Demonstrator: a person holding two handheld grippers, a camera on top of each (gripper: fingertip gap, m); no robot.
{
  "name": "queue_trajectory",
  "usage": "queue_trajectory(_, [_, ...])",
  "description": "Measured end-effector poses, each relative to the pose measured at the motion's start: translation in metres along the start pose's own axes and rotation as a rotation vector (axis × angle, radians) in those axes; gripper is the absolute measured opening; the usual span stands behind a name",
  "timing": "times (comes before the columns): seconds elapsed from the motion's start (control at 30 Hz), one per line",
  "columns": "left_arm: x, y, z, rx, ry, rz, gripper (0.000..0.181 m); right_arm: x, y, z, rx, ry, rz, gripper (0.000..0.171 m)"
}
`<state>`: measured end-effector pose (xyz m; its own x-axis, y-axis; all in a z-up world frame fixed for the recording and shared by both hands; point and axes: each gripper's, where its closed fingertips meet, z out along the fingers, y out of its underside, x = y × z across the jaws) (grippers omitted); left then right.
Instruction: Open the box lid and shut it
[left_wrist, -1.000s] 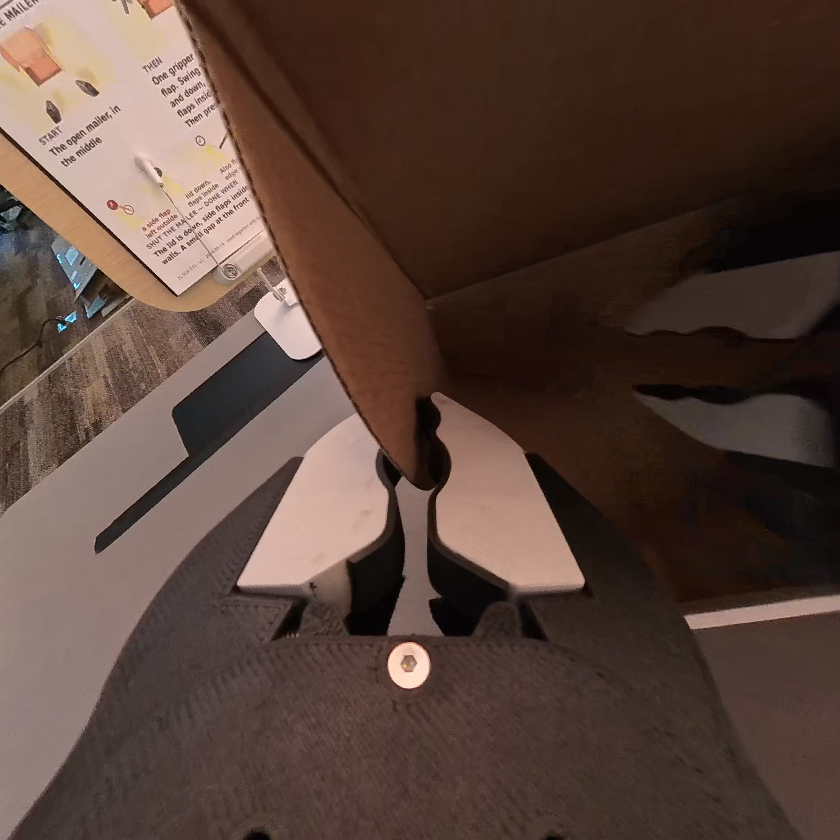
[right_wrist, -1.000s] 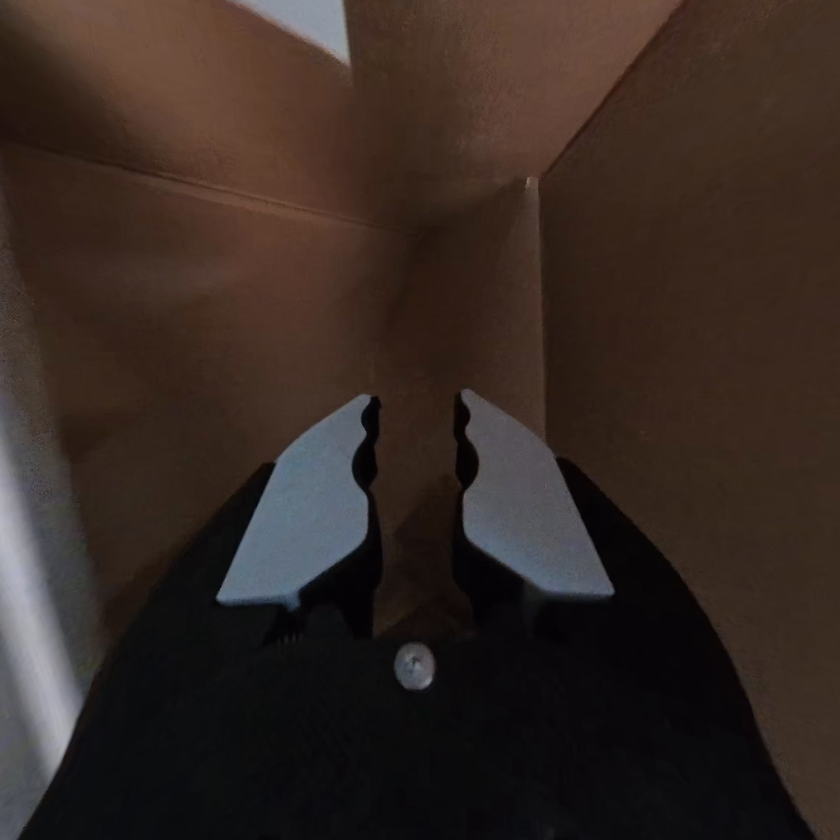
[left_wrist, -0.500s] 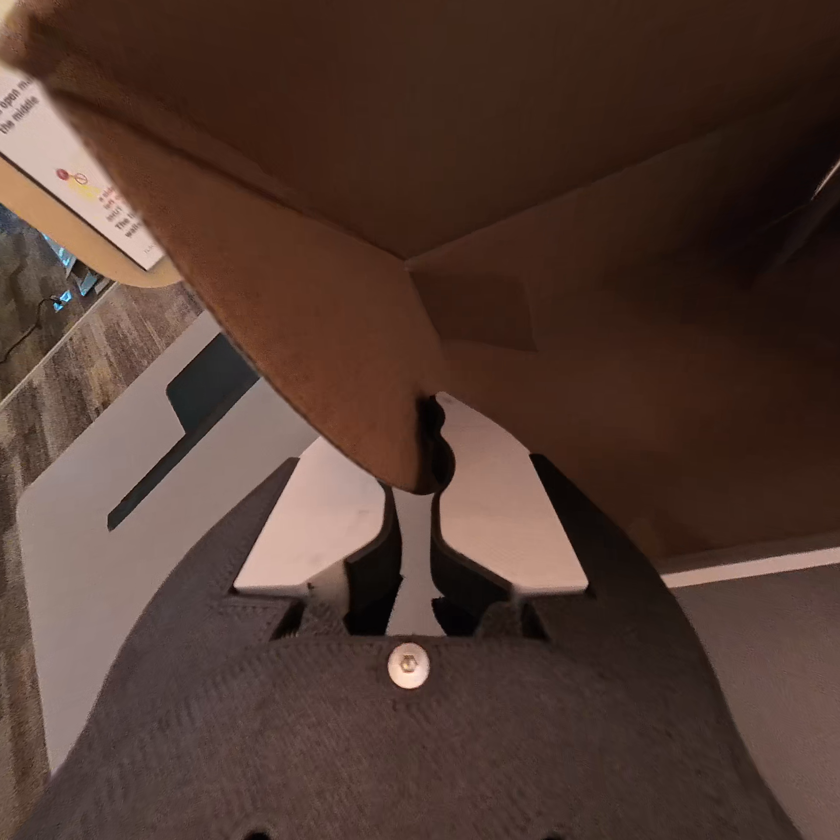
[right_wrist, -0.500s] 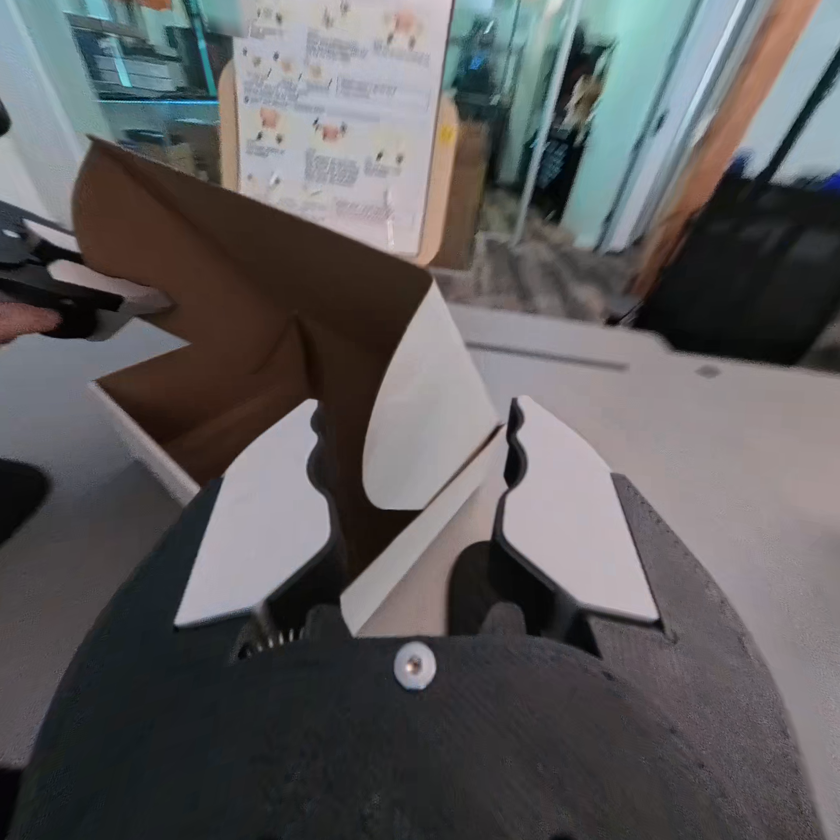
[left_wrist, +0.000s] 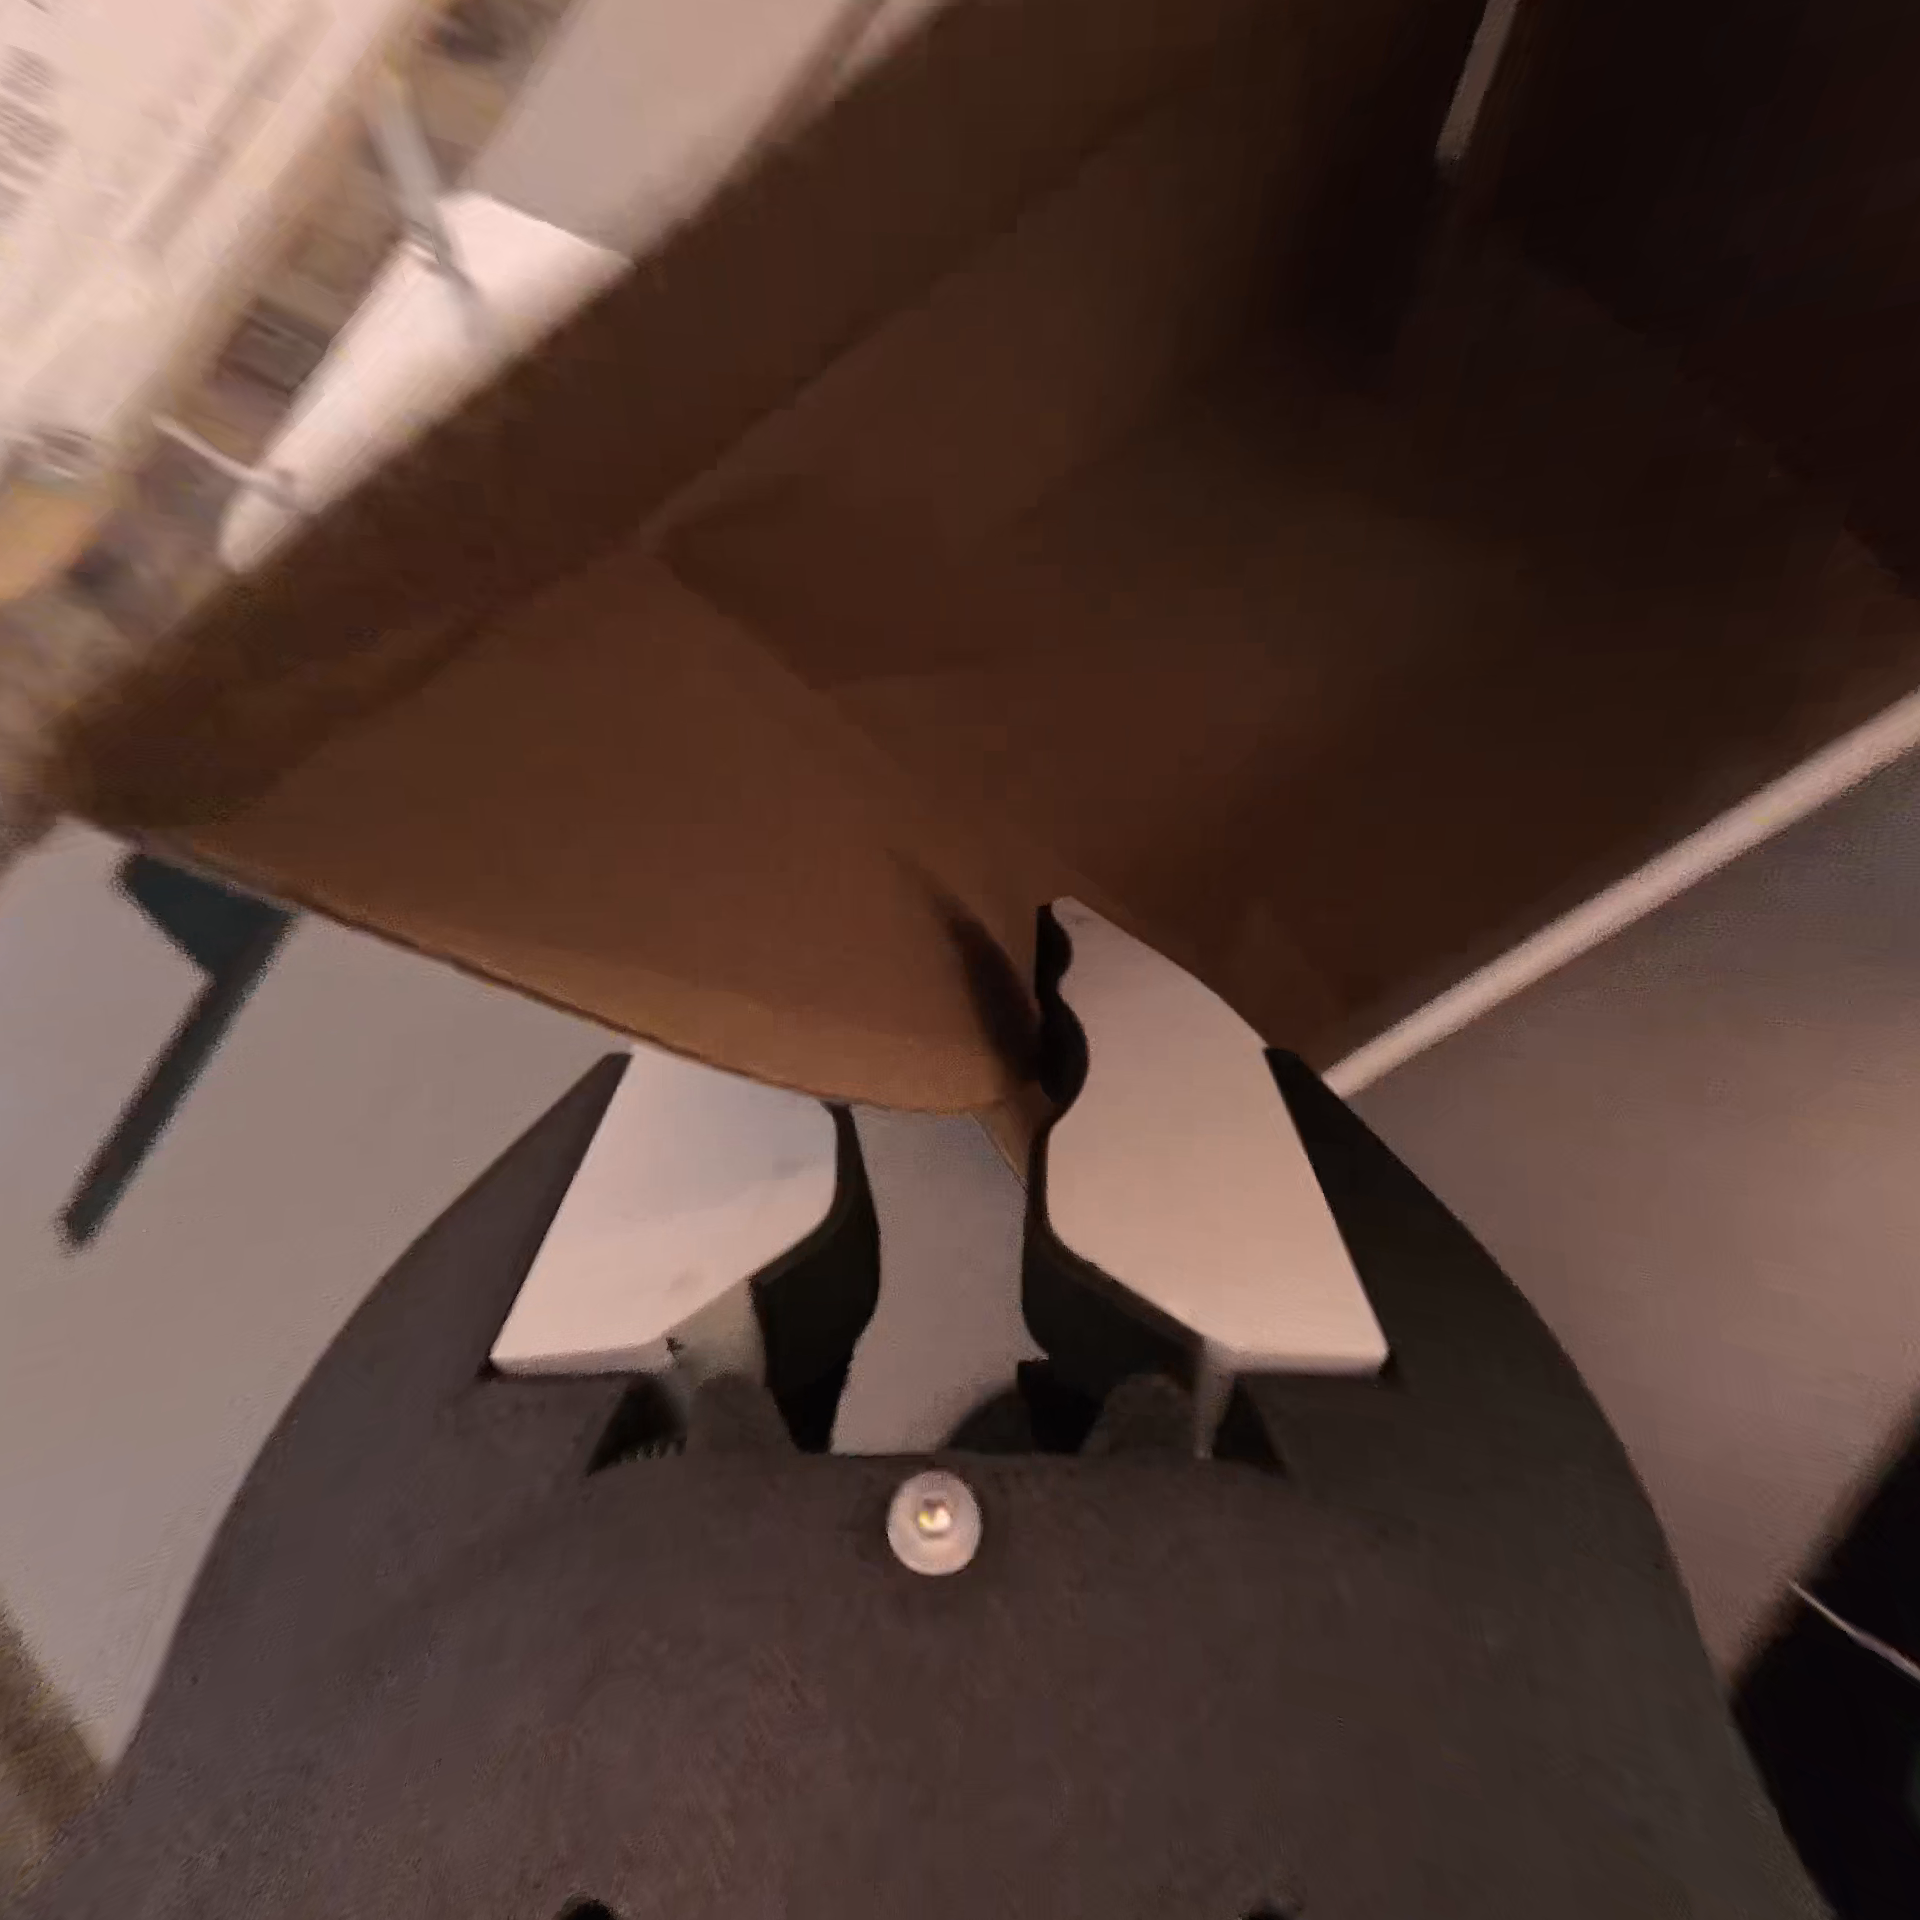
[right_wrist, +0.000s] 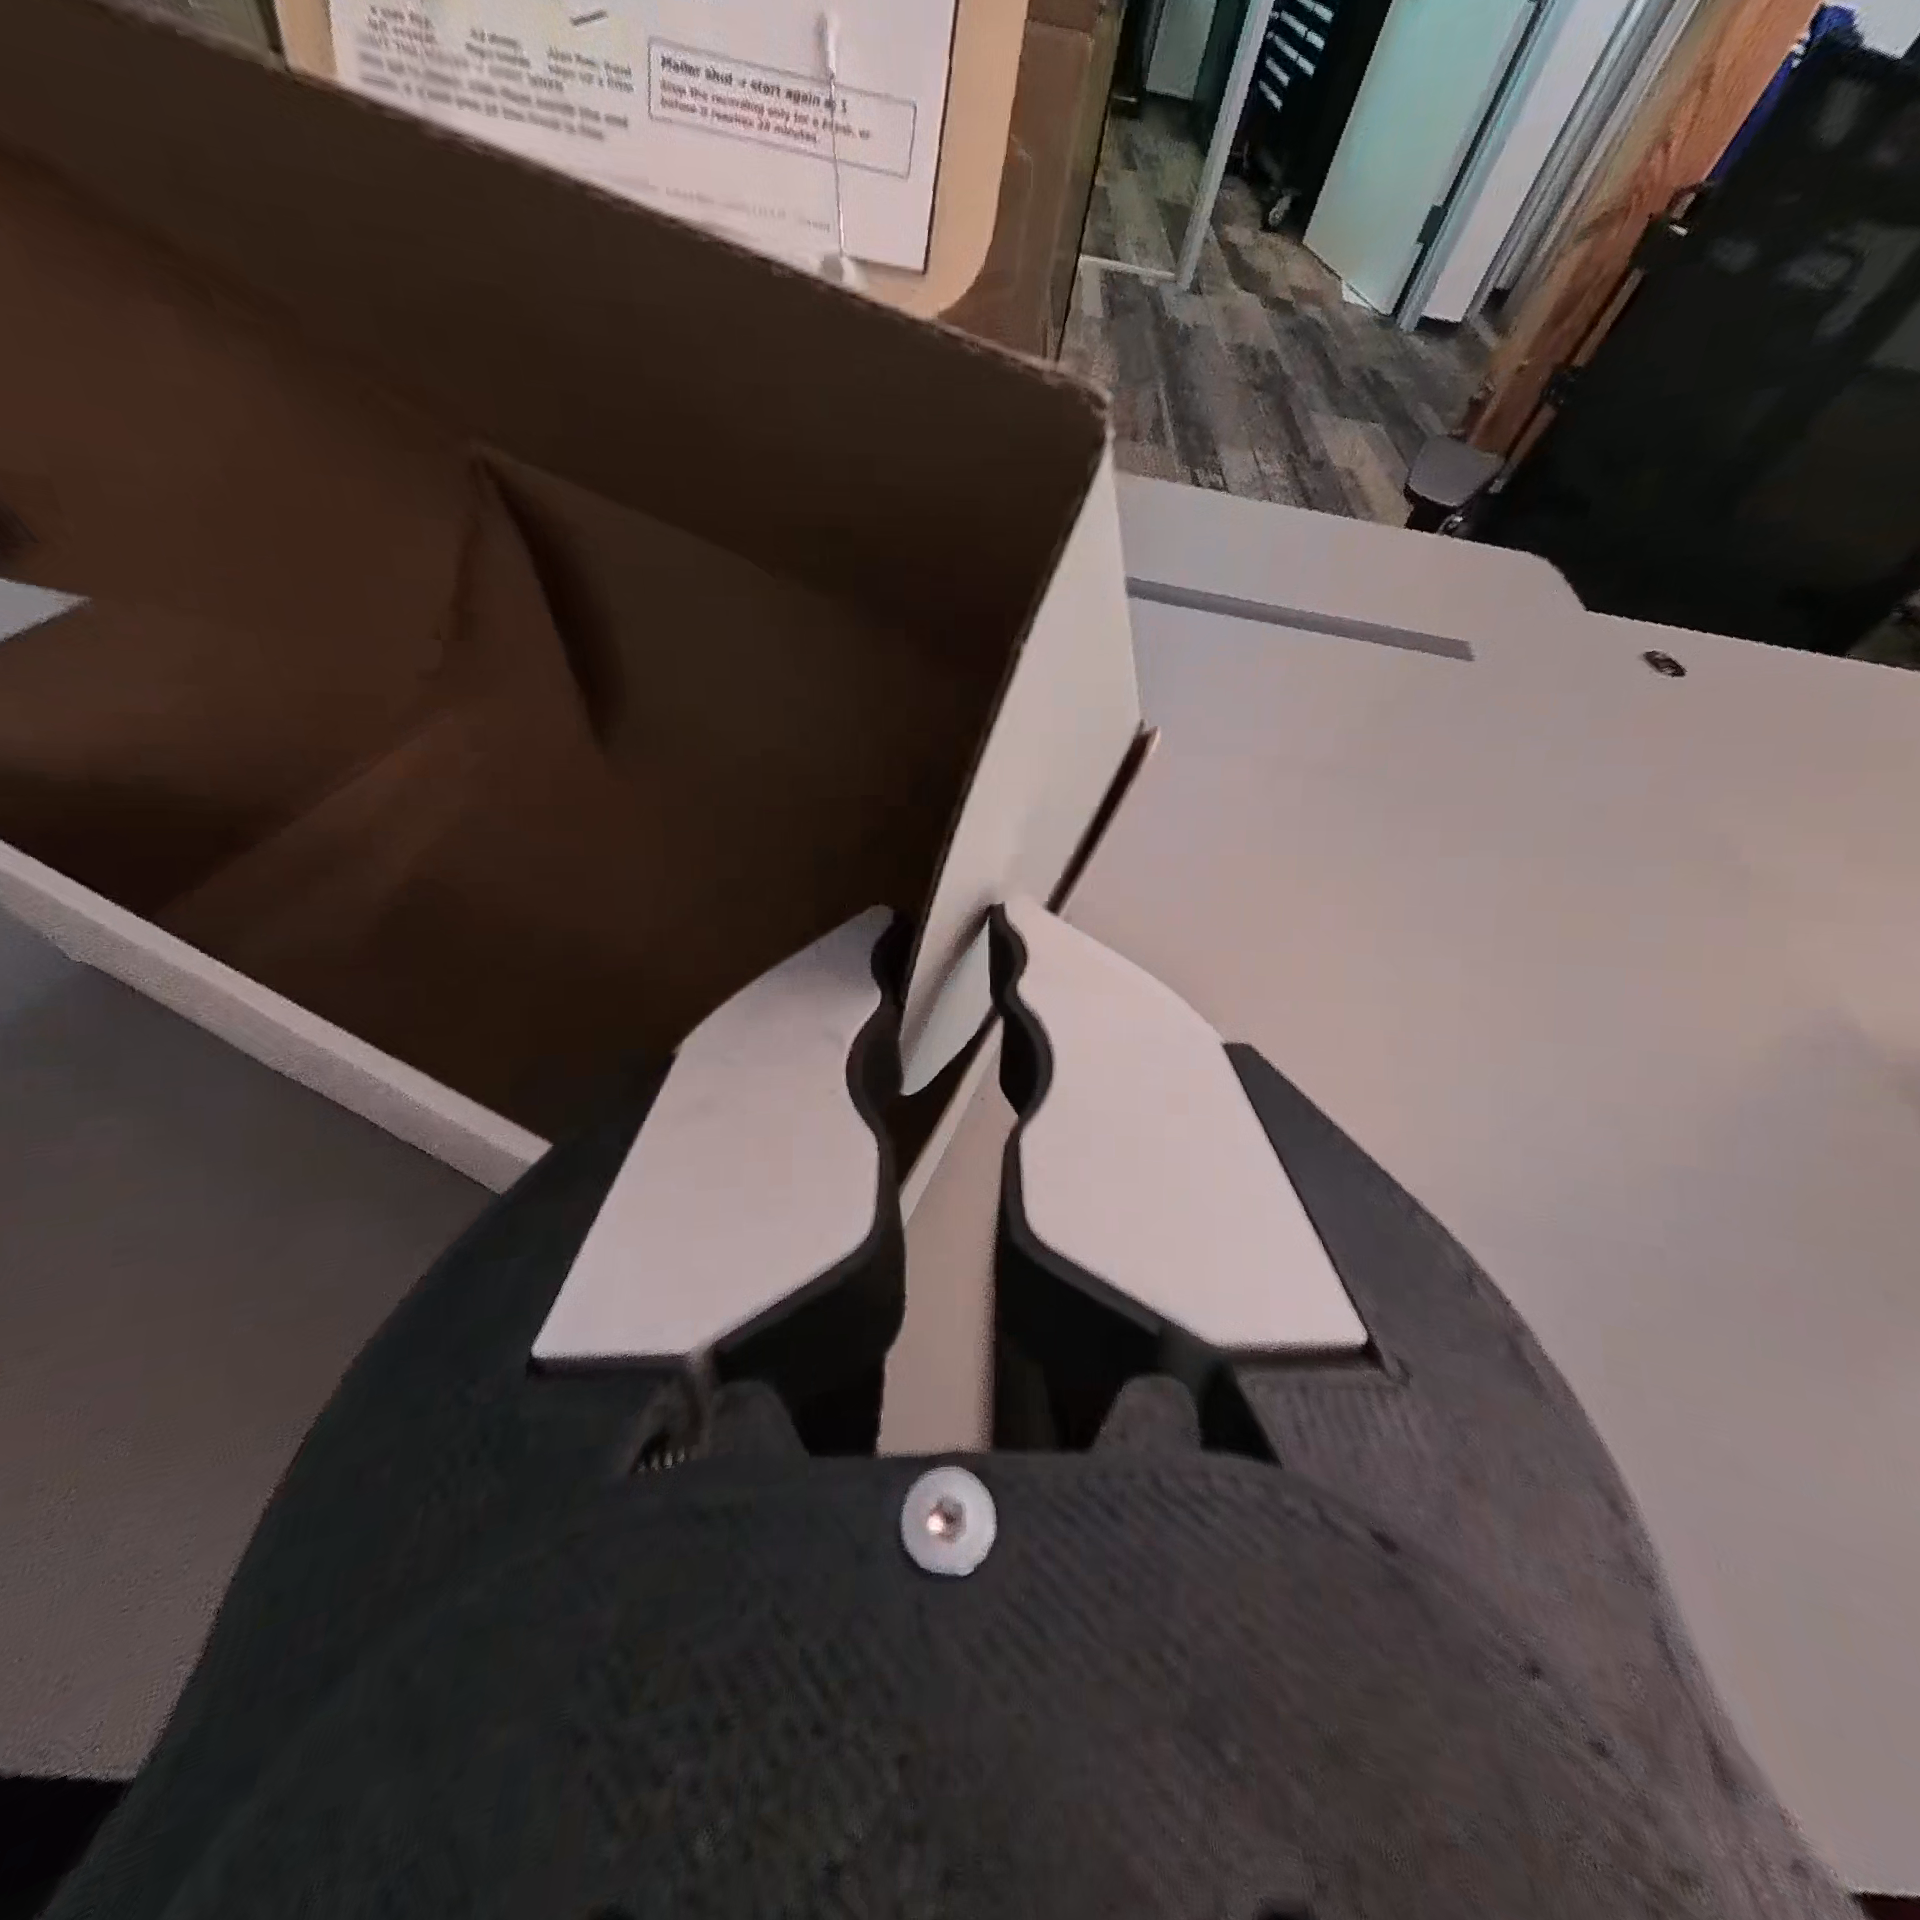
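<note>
Hand-held grippers: two; box: one.

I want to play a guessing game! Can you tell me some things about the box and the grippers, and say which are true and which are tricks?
1. The box is open. True.
2. The left gripper holds nothing. False: it pinches a brown side flap.
3. The right gripper has a white-faced flap between its fingers. True.
4. The box is full of toys. False: its visible inside looks empty.
5. The box sits on the floor. False: it rests on a pale table.
</note>
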<state>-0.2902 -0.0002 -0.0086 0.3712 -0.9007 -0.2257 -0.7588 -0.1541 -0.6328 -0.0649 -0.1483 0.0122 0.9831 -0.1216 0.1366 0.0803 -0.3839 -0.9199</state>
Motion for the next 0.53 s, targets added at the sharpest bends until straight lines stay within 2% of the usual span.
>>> queue_trajectory(0.13, [0.005, 0.0, -0.029, 0.041, 0.098, -0.071, 0.051, -0.002, 0.005, 0.005, -0.011, -0.025, 0.011, 0.015])
queue_trajectory(0.23, [-0.004, -0.008, -0.041, 0.114, 0.065, -0.134, 0.055, -0.002, 0.004, 0.006, -0.01, -0.038, 0.01, 0.015])
queue_trajectory(0.33, [-0.014, -0.005, -0.031, 0.084, -0.011, -0.127, 0.06, -0.001, 0.004, 0.005, -0.016, -0.049, 0.007, 0.015])
queue_trajectory(0.4, [-0.015, -0.005, -0.021, 0.062, -0.028, -0.098, 0.048, -0.004, 0.005, 0.003, -0.044, -0.085, -0.004, 0.019])
queue_trajectory(0.43, [-0.013, -0.006, -0.018, 0.059, -0.027, -0.082, 0.027, -0.006, 0.005, 0.001, -0.053, -0.106, -0.001, 0.027])
queue_trajectory(0.53, [-0.018, 0.0, -0.012, 0.01, -0.094, -0.051, 0.02, -0.01, -0.017, -0.01, 0.019, -0.144, 0.011, 0.038])
